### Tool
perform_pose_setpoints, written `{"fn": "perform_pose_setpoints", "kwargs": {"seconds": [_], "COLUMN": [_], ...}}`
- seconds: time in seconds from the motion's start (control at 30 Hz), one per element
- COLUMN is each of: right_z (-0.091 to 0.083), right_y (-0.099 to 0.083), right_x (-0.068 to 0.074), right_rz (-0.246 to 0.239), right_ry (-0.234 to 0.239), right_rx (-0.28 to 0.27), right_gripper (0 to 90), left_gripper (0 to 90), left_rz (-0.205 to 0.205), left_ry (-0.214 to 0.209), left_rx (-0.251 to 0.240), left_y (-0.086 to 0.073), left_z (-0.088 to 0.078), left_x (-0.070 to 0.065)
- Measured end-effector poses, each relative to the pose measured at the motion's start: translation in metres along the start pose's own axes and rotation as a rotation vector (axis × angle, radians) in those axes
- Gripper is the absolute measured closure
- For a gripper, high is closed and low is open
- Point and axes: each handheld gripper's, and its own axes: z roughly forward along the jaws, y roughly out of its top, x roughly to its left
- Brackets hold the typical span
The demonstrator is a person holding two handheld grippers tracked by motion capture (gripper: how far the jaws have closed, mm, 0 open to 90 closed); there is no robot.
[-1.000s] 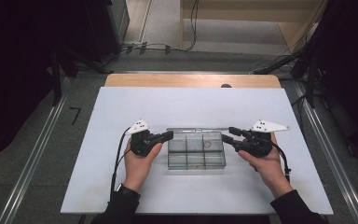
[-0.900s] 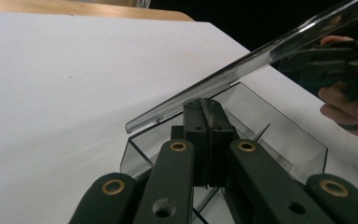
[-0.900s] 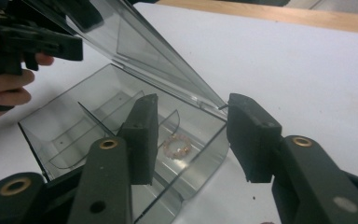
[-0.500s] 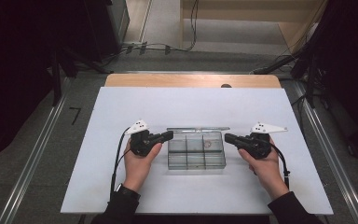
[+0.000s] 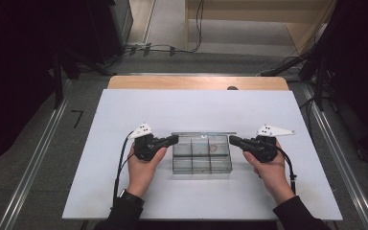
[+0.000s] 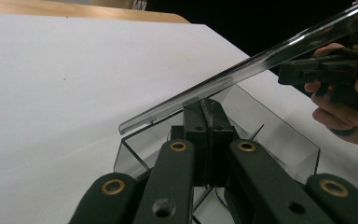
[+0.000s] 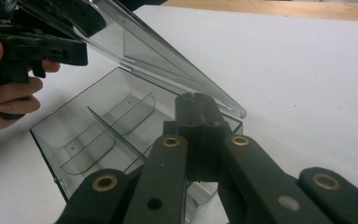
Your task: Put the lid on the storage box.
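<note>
A clear plastic box (image 5: 202, 163) with several compartments lies in the middle of the white board. Its clear lid (image 5: 203, 133) is raised at a slant from the far side. My left gripper (image 5: 175, 138) is shut, its tips at the box's left end. In the left gripper view the closed jaws (image 6: 208, 105) sit just under the lid's edge (image 6: 261, 60), above the box wall (image 6: 279, 135). My right gripper (image 5: 232, 139) is shut at the box's right end; its tips (image 7: 196, 99) lie under the lid's corner (image 7: 168, 60). Nothing shows between either pair of jaws.
The white board (image 5: 124, 110) covers a table with a wooden strip (image 5: 196, 82) along its far edge. Bare board lies on all sides of the box. Cables (image 5: 158, 48) and dark stands are on the floor beyond the table.
My right gripper's jaws, spread a second ago, have closed at the box's right end. The left gripper and the box have stayed put.
</note>
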Motion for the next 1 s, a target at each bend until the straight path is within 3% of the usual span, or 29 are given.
{"fn": "perform_pose_setpoints", "kwargs": {"seconds": [0.6,1.0], "right_z": [-0.007,-0.012], "right_y": [-0.002,-0.009], "right_x": [0.005,0.011], "right_rz": [-0.020,-0.036], "right_ry": [0.009,0.007], "right_rx": [-0.015,-0.010], "right_gripper": [88.0,88.0], "left_gripper": [89.1,89.2], "left_rz": [0.011,-0.005], "left_ry": [-0.014,-0.027], "left_rx": [0.000,0.002], "left_y": [-0.003,-0.010], "left_z": [-0.007,-0.011], "left_x": [-0.005,-0.008]}}
